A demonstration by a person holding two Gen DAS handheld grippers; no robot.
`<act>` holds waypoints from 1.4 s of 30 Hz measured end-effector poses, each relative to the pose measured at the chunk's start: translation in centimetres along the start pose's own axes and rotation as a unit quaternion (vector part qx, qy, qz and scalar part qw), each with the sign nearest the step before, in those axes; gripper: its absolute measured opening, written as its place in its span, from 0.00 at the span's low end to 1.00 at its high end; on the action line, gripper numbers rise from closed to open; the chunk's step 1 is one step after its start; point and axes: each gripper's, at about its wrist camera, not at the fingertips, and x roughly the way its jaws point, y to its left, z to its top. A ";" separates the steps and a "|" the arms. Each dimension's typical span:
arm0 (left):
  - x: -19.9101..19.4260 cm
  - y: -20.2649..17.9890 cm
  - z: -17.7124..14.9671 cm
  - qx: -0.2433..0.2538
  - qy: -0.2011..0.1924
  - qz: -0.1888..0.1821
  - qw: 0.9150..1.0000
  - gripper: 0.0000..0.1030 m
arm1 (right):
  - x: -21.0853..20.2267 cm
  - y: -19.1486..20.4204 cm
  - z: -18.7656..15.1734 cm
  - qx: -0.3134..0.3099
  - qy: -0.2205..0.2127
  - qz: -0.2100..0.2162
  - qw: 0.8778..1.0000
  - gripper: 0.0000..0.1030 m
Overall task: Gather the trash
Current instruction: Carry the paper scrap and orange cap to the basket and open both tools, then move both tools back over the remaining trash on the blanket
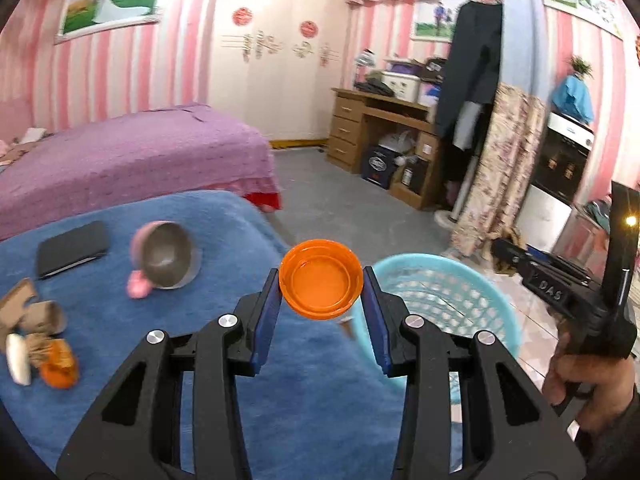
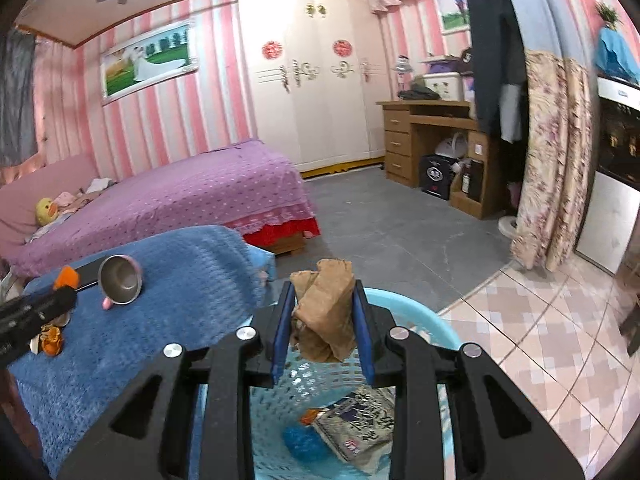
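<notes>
left gripper (image 1: 321, 284): I hold the orange lid (image 1: 320, 278) pinched between both blue pads, open side toward the camera, at the fingertips.
lid position: I see it over the edge of the blue blanket (image 1: 160, 344), just beside the rim of the blue basket (image 1: 460, 292), not yet above its opening.
right gripper (image 2: 323, 304): I have it clamped on the crumpled brown paper (image 2: 326, 312); the pads press both sides and the wad sticks out past the tips.
paper position: directly over the blue basket (image 2: 416, 320), clear of the contents below.
basket contents: printed wrapper (image 2: 356, 424), a blue crinkled bit (image 2: 304, 442), a small orange scrap; all lying at the bottom.
left on blanket: cardboard tube pieces (image 1: 36, 312), orange wrapper (image 1: 60, 364), a white piece (image 1: 18, 358), well left of my left gripper.
other items: metal cup with pink handle (image 1: 168, 256) lying on its side, dark wallet (image 1: 72, 248).
hand (image 1: 588, 384): right hand visible on its gripper handle, in the left wrist view.
</notes>
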 end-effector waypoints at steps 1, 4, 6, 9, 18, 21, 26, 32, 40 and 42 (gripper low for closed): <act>0.6 -0.7 0.0 0.002 0.003 -0.006 1.000 0.38 | 0.1 -0.2 0.0 0.003 0.001 -0.002 1.000 0.28; 2.0 -2.6 -0.1 0.011 0.013 -0.020 1.000 0.38 | 0.4 -1.0 0.0 0.008 0.005 -0.015 1.000 0.36; 2.7 -3.4 -0.3 0.016 0.018 -0.027 0.999 0.38 | 0.2 -1.7 0.1 0.025 -0.004 -0.029 0.999 0.55; 3.5 -4.0 -0.5 0.016 0.025 -0.034 0.999 0.38 | -0.3 -2.4 0.4 0.042 -0.023 -0.037 0.998 0.58; 5.3 -6.6 -0.3 0.028 0.031 -0.063 0.997 0.73 | -0.2 -3.6 0.5 0.091 -0.021 -0.056 0.994 0.60; 4.5 -5.5 0.1 0.019 0.024 -0.057 0.998 0.74 | -0.2 -2.7 0.5 0.076 -0.025 -0.050 0.996 0.60; 1.9 -1.7 0.7 0.004 0.017 -0.018 1.000 0.74 | 0.1 -0.3 0.6 0.055 -0.019 -0.028 0.998 0.60; -2.9 5.3 -0.1 -0.013 0.012 0.052 0.998 0.74 | 0.3 4.8 0.4 0.021 -0.007 0.014 1.000 0.60; -9.5 15.6 -2.3 -0.051 0.004 0.135 0.990 0.74 | 0.2 14.9 -0.6 -0.046 0.004 0.092 0.995 0.61; -10.9 18.2 -3.2 -0.071 0.001 0.153 0.986 0.74 | 0.1 17.7 -1.1 -0.064 0.009 0.113 0.992 0.61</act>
